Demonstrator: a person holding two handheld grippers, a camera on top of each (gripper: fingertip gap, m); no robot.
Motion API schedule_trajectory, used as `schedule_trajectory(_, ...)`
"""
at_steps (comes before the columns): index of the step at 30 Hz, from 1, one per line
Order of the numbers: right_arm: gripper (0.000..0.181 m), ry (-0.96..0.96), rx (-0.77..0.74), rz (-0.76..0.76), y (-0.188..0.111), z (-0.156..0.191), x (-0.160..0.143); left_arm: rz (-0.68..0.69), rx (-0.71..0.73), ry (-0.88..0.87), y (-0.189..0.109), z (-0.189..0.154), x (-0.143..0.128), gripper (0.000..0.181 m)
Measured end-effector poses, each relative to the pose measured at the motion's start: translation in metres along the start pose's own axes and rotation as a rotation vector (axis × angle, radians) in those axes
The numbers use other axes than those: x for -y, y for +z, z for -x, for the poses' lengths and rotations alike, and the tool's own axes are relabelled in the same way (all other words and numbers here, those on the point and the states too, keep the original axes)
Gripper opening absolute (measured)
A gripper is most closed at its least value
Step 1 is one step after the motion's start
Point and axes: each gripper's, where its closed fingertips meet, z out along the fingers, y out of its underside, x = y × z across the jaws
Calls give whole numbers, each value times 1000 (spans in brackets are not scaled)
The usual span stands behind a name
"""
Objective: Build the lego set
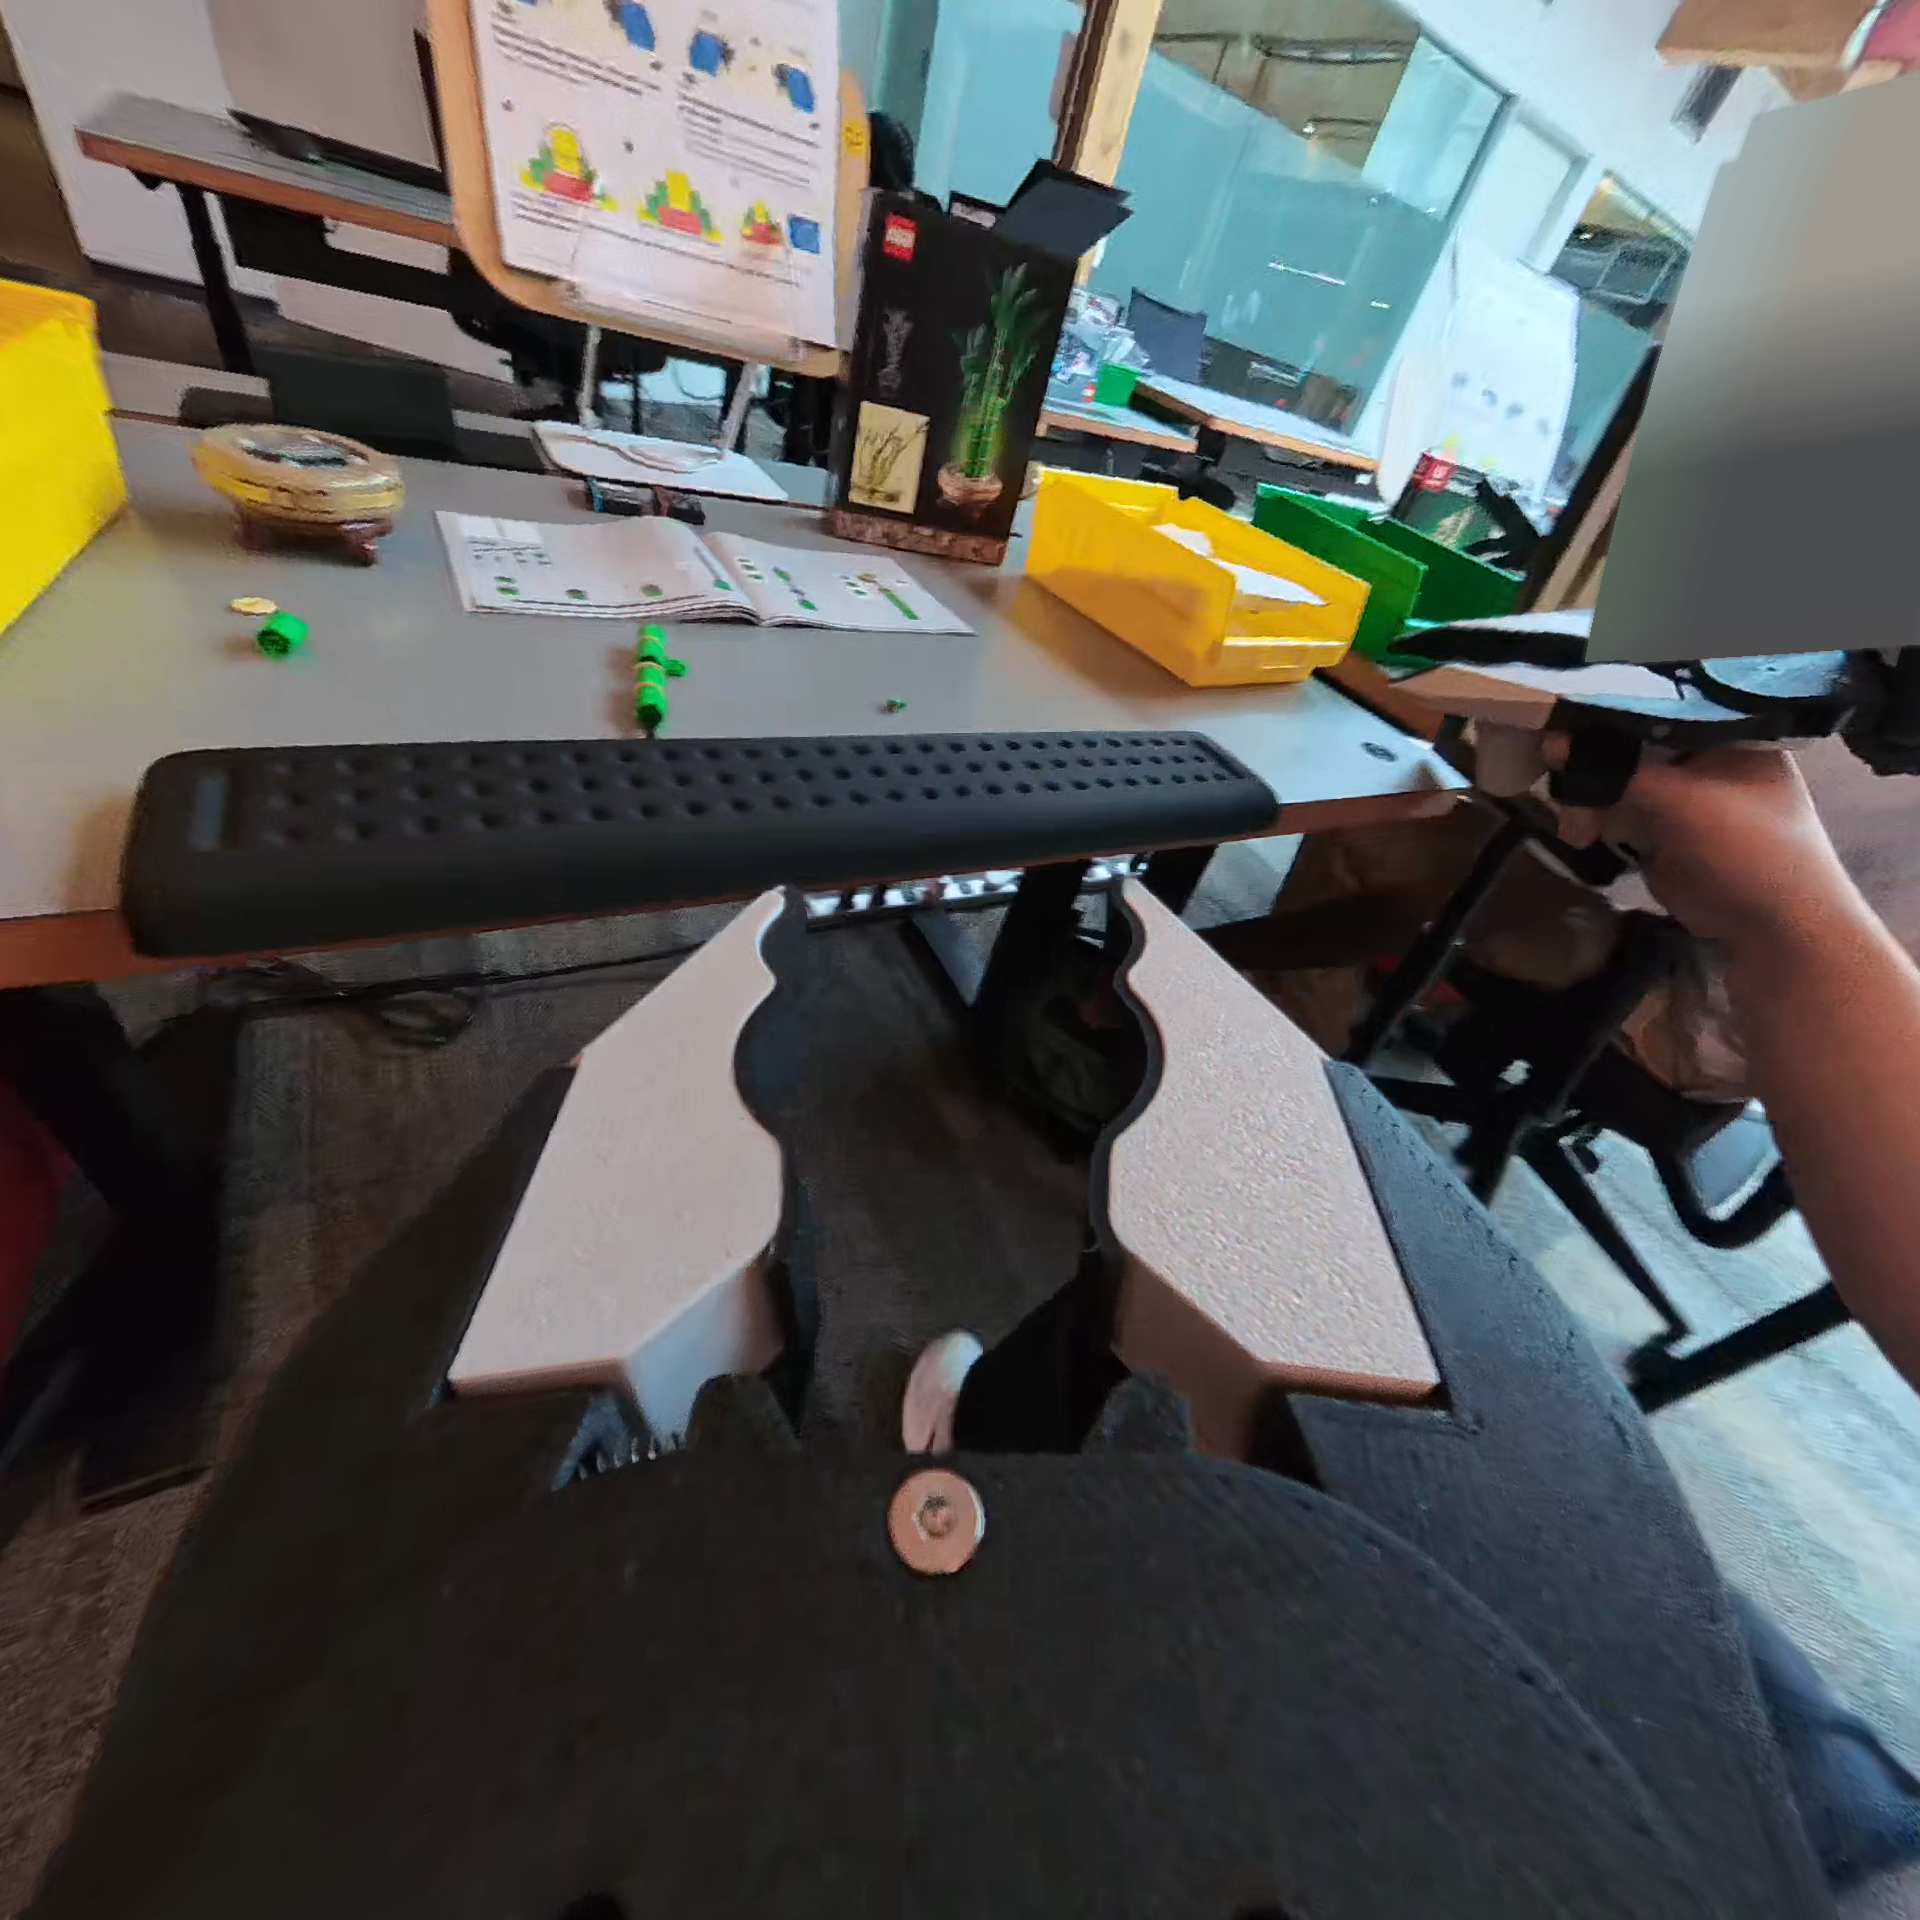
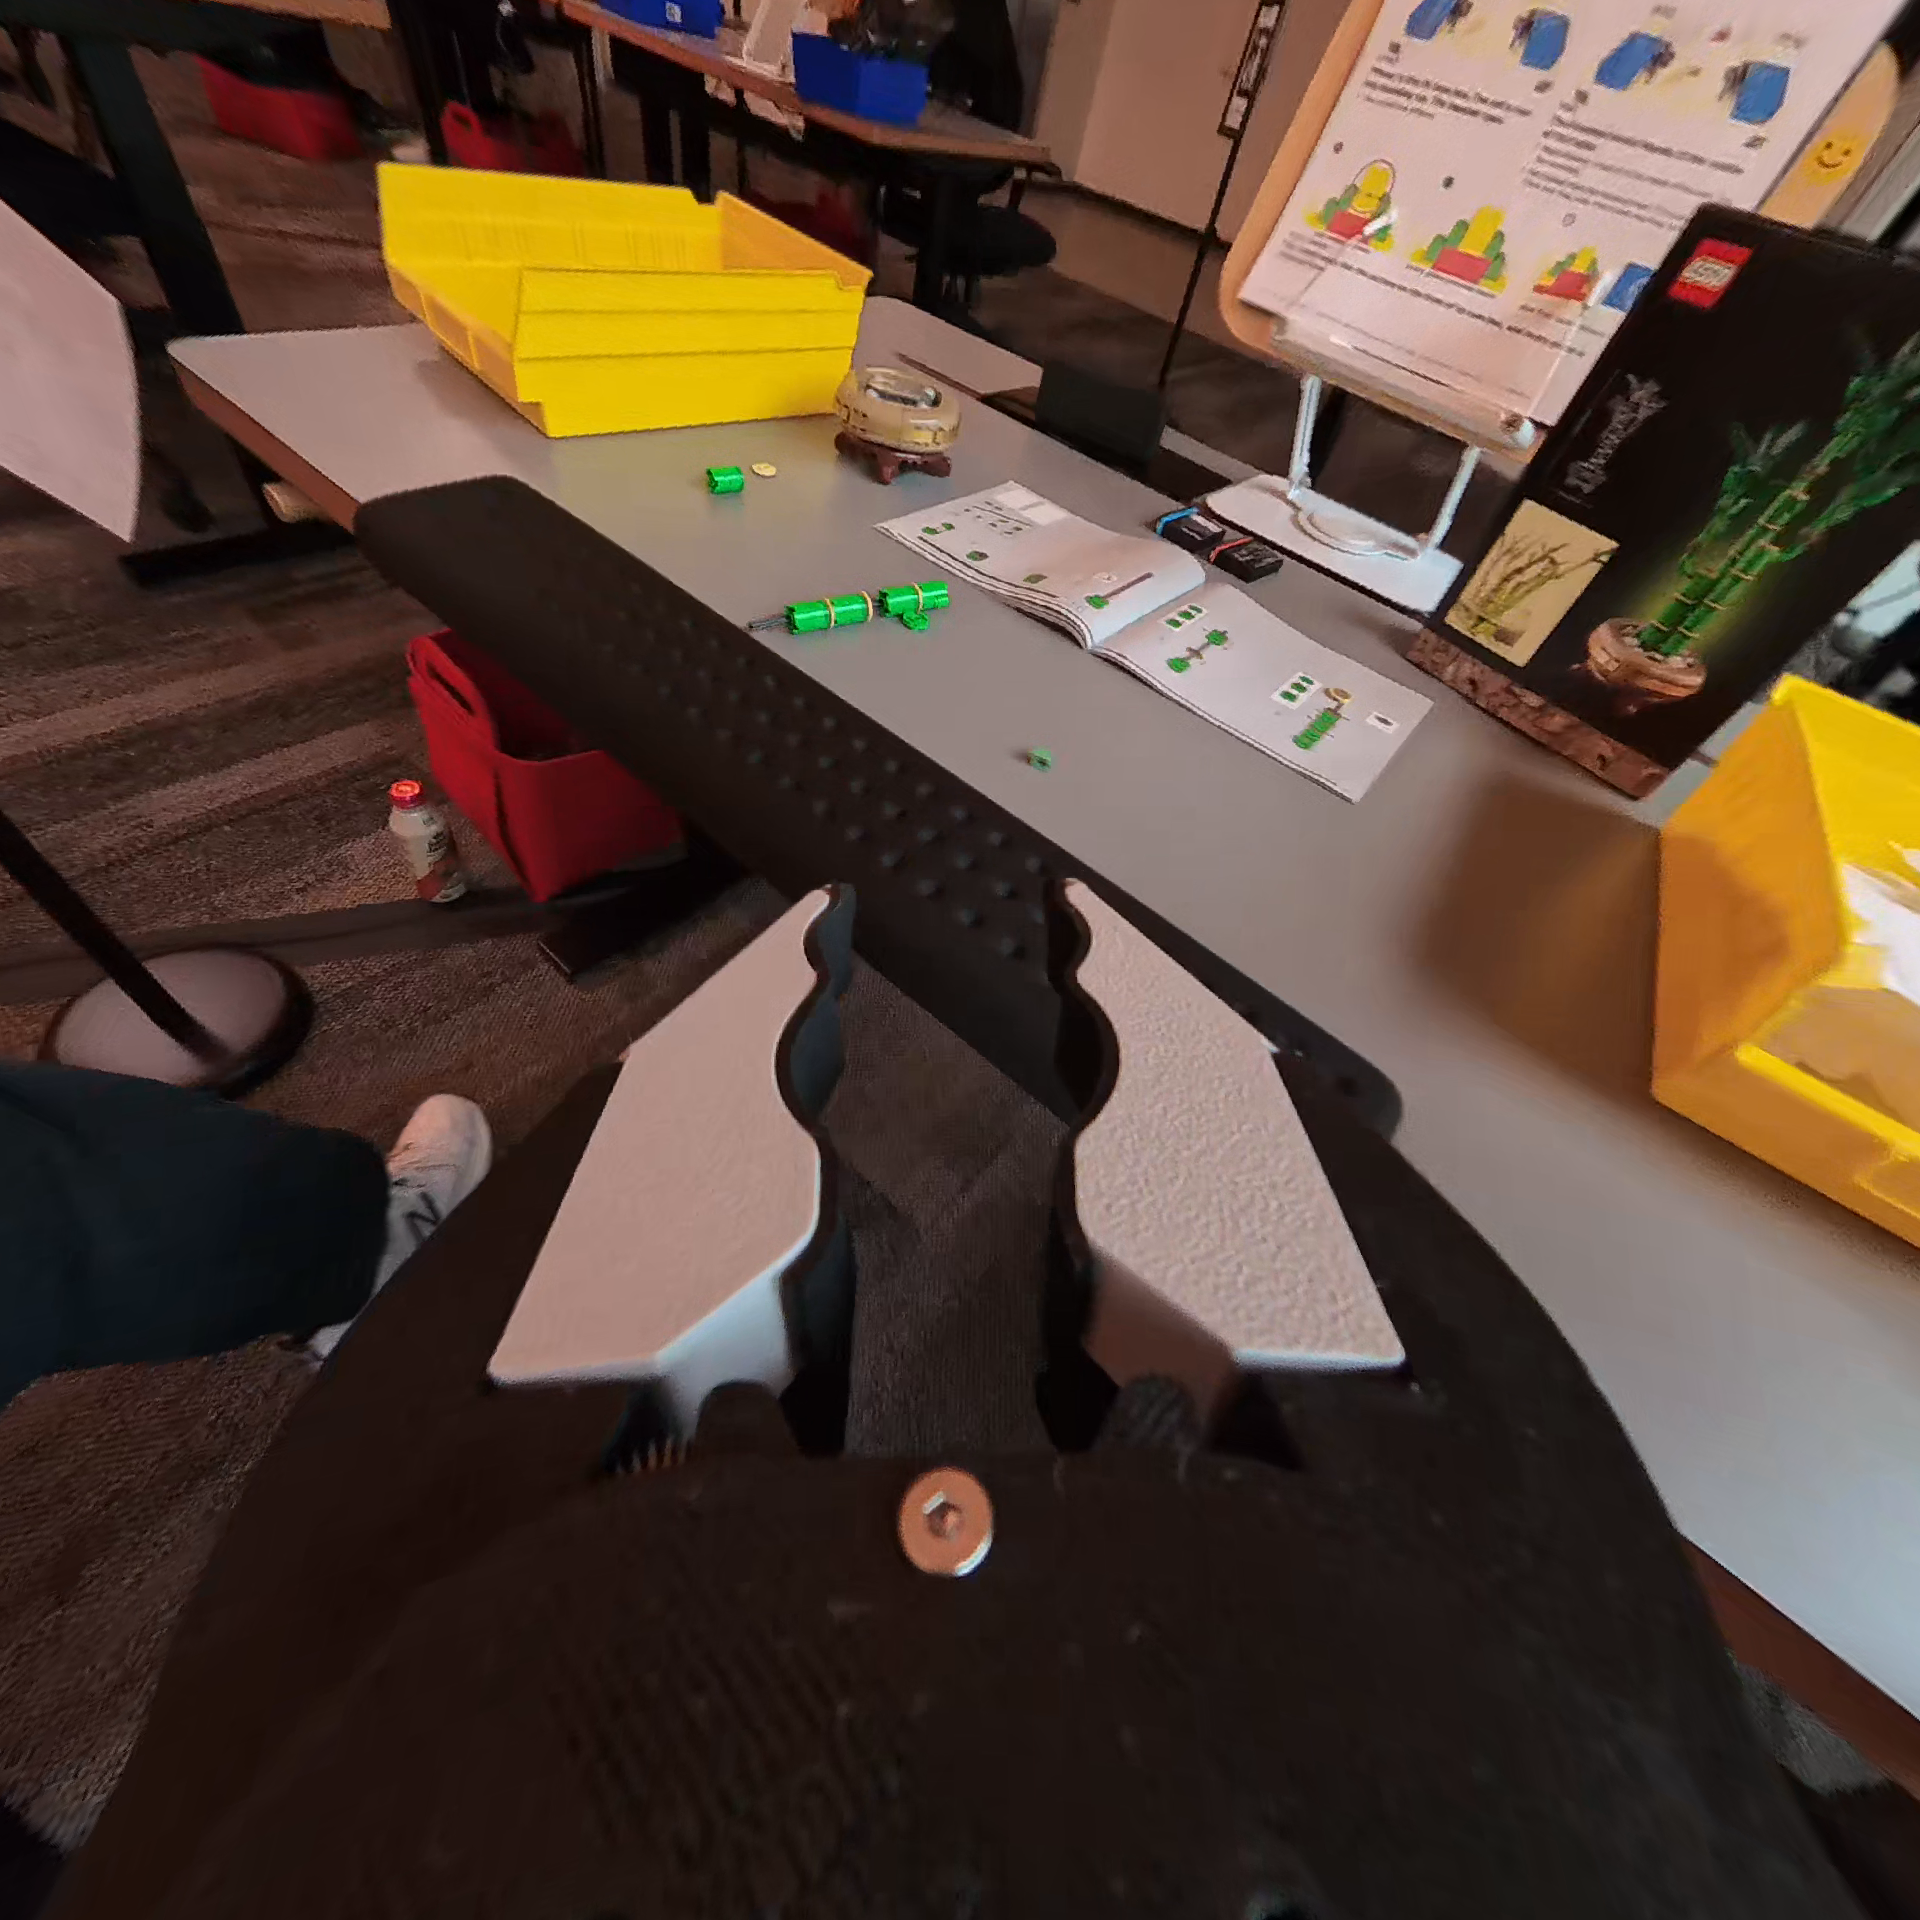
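A green bamboo stalk assembly [image 1: 652, 675] [image 2: 868, 608] lies on the grey table [image 1: 416, 686] [image 2: 1299, 883], just in front of the open instruction booklet [image 1: 707, 577] [image 2: 1153, 623]. A short green cylinder [image 1: 281, 634] [image 2: 724, 479] and a small tan round piece [image 1: 251, 605] [image 2: 765, 471] lie near a tan pot build on a brown stand [image 1: 298, 488] [image 2: 899, 416]. A tiny green piece [image 1: 891, 705] [image 2: 1039, 758] lies alone. My left gripper [image 1: 951, 904] and right gripper [image 2: 951, 904] are both open and empty, held off the table's near edge, below a black wrist rest [image 1: 686, 821] [image 2: 779, 727].
The Lego box [image 1: 951, 384] [image 2: 1683, 499] stands behind the booklet. Yellow bins sit at the table's right [image 1: 1195, 582] [image 2: 1787, 966] and left [image 1: 42, 447] [image 2: 623, 301], with a green bin [image 1: 1382, 561] beyond. A red bag [image 2: 520, 769] and bottle [image 2: 421, 842] are on the floor. My right fingertips sit around 30 cm from my left ones.
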Motion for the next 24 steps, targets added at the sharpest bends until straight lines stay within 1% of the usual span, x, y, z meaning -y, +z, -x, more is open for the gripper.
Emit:
schedule_trajectory(2, 37, 6, 24, -55, 22, 8, -11, -20, 21, 19, 5, 17, -4, 50)
schedule_trajectory(3, 37, 13, 35, -78, 36, 11, -15, -20, 22, 24, 11, 26, -6, 45)
schedule_trajectory(5, 37, -3, 53, -105, 67, 8, -18, 0, 22, 38, 29, 47, -12, 43)
schedule_trajectory(7, 36, -56, 45, -123, 101, -8, -9, 1, 25, 64, 53, 71, -9, 36)
schedule_trajectory(8, 36, -84, 44, -148, 118, -19, 1, -14, 5, 79, 66, 80, -3, 26)
schedule_trajectory(9, 36, -101, 40, -183, 134, -32, 14, -47, -37, 94, 81, 86, 8, 3)
schedule_trajectory(10, 35, -104, 40, -216, 151, -46, 28, -94, -77, 106, 97, 91, 25, 0)
schedule_trajectory(12, 35, -94, 32, -265, 187, -77, 52, -159, -109, 141, 134, 110, 66, 0)
schedule_trajectory(14, 35, -98, -12, -310, 220, -114, 72, -209, -120, 177, 166, 127, 114, 0)
schedule_trajectory(16, 36, -148, -75, -339, 247, -147, 82, -288, -163, 189, 185, 130, 163, 0)
schedule_trajectory(17, 36, -184, -116, -346, 257, -163, 82, -306, -191, 190, 191, 128, 180, 0)
schedule_trajectory(18, 35, -214, -158, -339, 267, -177, 77, -302, -214, 191, 196, 125, 192, 0)
schedule_trajectory(19, 35, -233, -187, -313, 276, -188, 69, -287, -227, 192, 200, 122, 198, 0)
schedule_trajectory(21, 35, -266, -202, -257, 289, -199, 47, -251, -234, 207, 203, 116, 199, 2)
schedule_trajectory(23, 32, -232, -180, -254, 292, -196, 29, -182, -212, 233, 203, 114, 186, 4)
schedule_trajectory(24, 30, -205, -126, -243, 292, -188, 24, -149, -179, 243, 201, 118, 177, 8)
